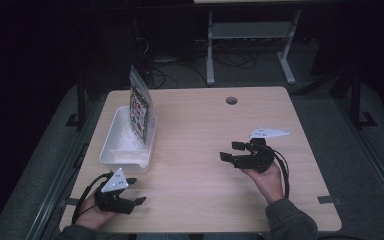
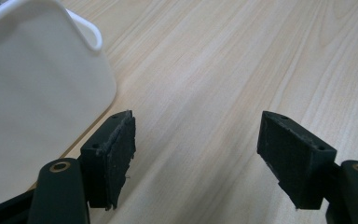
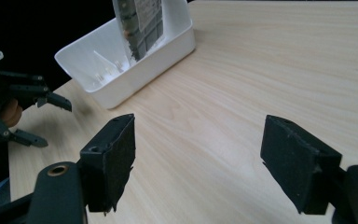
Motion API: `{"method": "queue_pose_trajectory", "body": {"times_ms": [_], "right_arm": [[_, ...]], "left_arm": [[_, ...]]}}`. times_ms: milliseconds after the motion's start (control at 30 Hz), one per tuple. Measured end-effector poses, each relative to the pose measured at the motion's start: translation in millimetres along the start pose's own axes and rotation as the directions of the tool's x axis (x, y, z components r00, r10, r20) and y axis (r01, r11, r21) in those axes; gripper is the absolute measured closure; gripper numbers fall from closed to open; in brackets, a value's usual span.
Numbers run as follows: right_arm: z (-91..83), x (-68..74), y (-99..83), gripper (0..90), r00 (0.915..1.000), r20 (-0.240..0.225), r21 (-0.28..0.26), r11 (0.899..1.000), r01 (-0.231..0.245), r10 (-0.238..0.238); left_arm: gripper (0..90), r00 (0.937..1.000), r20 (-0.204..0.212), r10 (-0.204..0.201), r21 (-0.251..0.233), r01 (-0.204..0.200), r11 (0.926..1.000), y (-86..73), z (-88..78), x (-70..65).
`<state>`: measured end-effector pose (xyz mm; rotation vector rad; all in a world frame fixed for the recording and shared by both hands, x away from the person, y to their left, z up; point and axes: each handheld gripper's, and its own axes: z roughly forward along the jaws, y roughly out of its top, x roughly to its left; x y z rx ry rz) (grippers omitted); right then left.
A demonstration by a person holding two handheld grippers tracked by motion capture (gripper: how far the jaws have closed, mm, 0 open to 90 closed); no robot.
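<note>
A white plastic tub (image 1: 115,145) sits at the table's left side, and a printed clear bag (image 1: 141,107) stands upright in its far end. My left gripper (image 1: 136,191) is near the front left corner, just in front of the tub, open with nothing between its jaws. In the left gripper view the tub's wall (image 2: 37,93) is close on the left and the gripper (image 2: 198,158) is open over bare wood. My right gripper (image 1: 231,151) is held right of centre, open and empty, pointing left. The right gripper view shows the tub (image 3: 135,70), the bag (image 3: 140,23) and the right gripper (image 3: 198,165).
The wooden table (image 1: 205,130) has a round cable hole (image 1: 231,100) near its far edge. Beyond the table stand a metal frame (image 1: 250,45) and loose cables on a dark floor. The left gripper (image 3: 42,119) shows at the left of the right gripper view.
</note>
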<state>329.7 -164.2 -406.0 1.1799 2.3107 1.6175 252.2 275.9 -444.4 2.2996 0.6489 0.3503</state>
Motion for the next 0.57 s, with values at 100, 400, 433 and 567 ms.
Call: {"method": "queue_pose_trajectory", "body": {"times_ms": [100, 400, 433, 567], "right_arm": [[-2.6, 0.1, -3.9, 25.6, 1.0, -0.003, 0.008, 1.0, -0.004, 0.004], [-10.4, 3.0, -24.3, 24.9, 0.9999, -0.008, 0.056, 0.998, 0.009, -0.008], [-12.5, 4.0, -32.6, 24.8, 0.9999, -0.009, 0.062, 0.998, 0.015, -0.014], [-15.3, 5.5, -43.9, 24.5, 0.9997, -0.004, 0.078, 0.997, 0.025, -0.025]], "left_arm": [[27.1, 1.0, 0.002, -0.003, 0.001, 0.003, 1.0, 0.0, 0.5, 0.0], [27.1, 1.0, 0.004, 0.001, 0.0, -0.001, 1.0, 0.0, 0.4, -0.2], [27.0, 1.0, 0.004, 0.001, -0.001, -0.001, 1.0, 0.0, 0.3, -0.3], [26.9, 1.0, 0.006, -0.001, -0.002, 0.001, 1.0, 0.0, 0.1, -0.4]]}}
